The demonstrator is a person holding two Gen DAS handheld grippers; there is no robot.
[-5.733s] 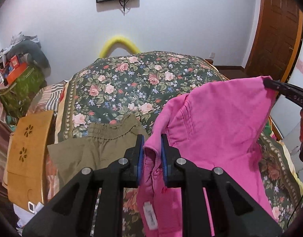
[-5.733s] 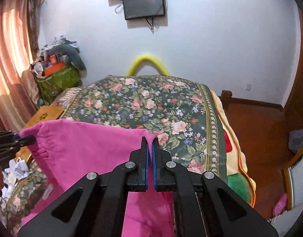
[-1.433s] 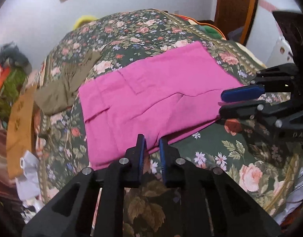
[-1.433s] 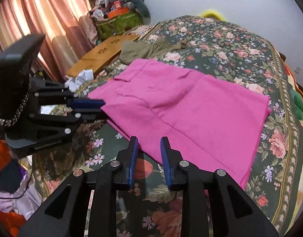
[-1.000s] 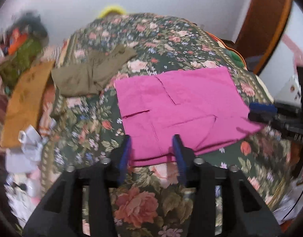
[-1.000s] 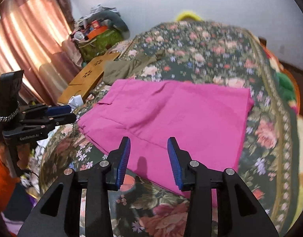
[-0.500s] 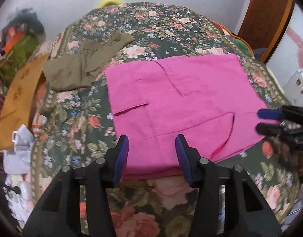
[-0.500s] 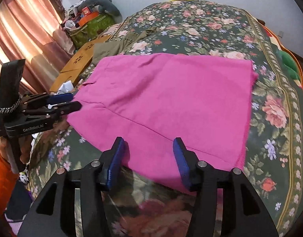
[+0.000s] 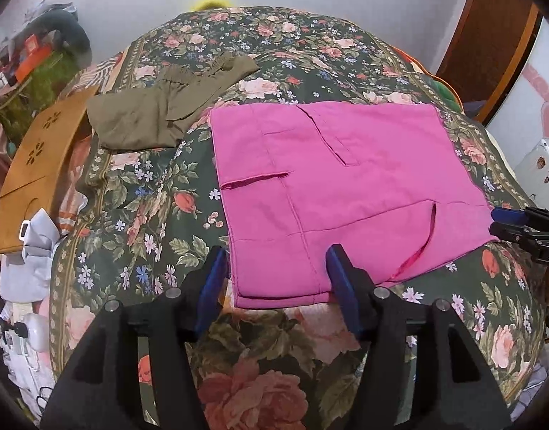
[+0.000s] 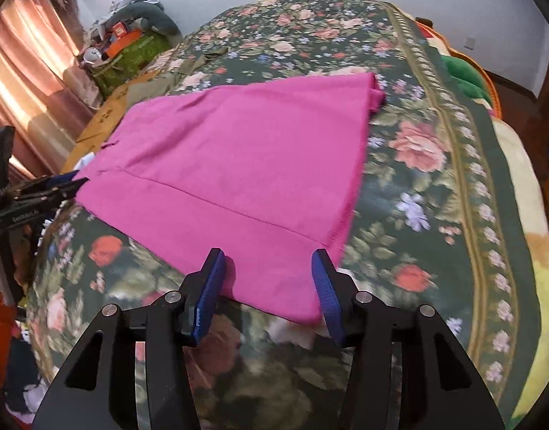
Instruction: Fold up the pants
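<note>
The pink pants (image 9: 339,186) lie flat and folded on the floral bedspread (image 9: 138,193); they also show in the right wrist view (image 10: 246,165). My left gripper (image 9: 276,276) is open, its blue pads on either side of the near left corner of the pants. My right gripper (image 10: 267,276) is open, straddling the near right corner of the pants. Each gripper shows at the edge of the other's view, the right one (image 9: 518,224) at the pants' right corner and the left one (image 10: 56,188) at the left corner.
Olive-green pants (image 9: 167,111) lie folded at the far left of the bed. A wooden board (image 9: 34,165) and white clutter (image 9: 30,251) lie along the bed's left side. A wooden door (image 9: 489,25) stands at right; curtains (image 10: 27,82) hang at left.
Both grippers let go of the pink pants, which went from hanging in the air to lying flat on the bed. Both jaws have opened wide and moved in over the near corners.
</note>
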